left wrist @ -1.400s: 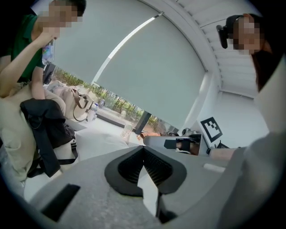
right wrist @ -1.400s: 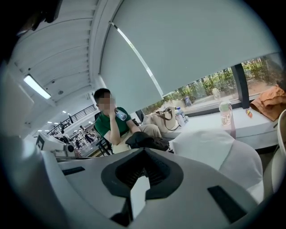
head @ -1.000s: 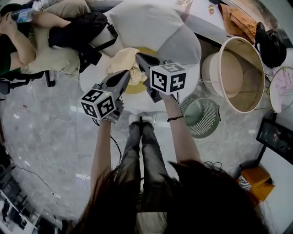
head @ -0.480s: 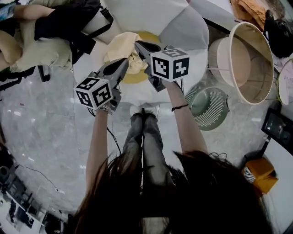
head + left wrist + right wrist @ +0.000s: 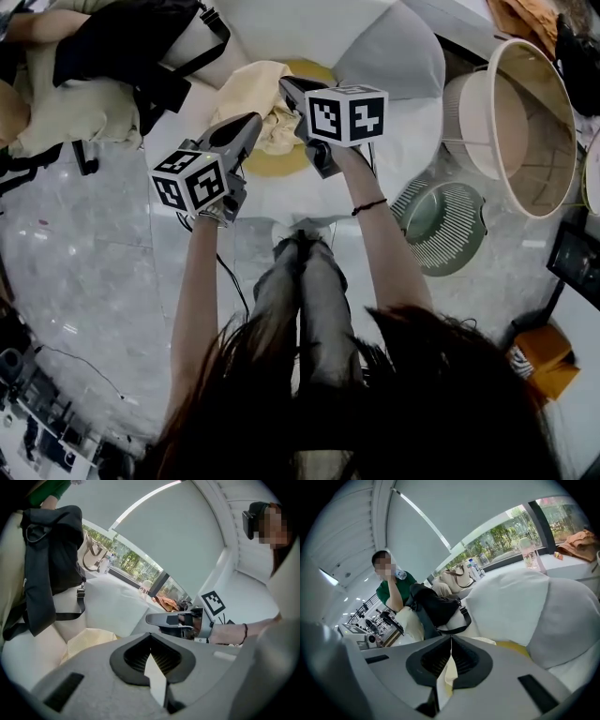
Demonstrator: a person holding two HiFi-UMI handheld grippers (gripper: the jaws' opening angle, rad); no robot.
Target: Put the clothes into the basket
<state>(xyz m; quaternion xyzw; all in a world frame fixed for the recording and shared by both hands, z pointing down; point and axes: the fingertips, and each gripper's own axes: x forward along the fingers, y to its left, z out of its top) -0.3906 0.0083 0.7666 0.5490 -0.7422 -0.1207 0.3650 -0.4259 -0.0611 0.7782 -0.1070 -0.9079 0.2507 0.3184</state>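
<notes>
Garment well left of basket, unlifted; left gripper, right gripper there too, jaws pressed together, seemingly empty; whole transfer remaining.

Bright, even daylight comes through the windows, and a ceiling light strip glows — shadows are soft. The glossy floor shows faint glints. All views bend strongly at the edges, framed by dark rounded corners.

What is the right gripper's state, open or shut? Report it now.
Shut. The right gripper has its jaws together, pinching a strip of cream cloth between them.
</notes>
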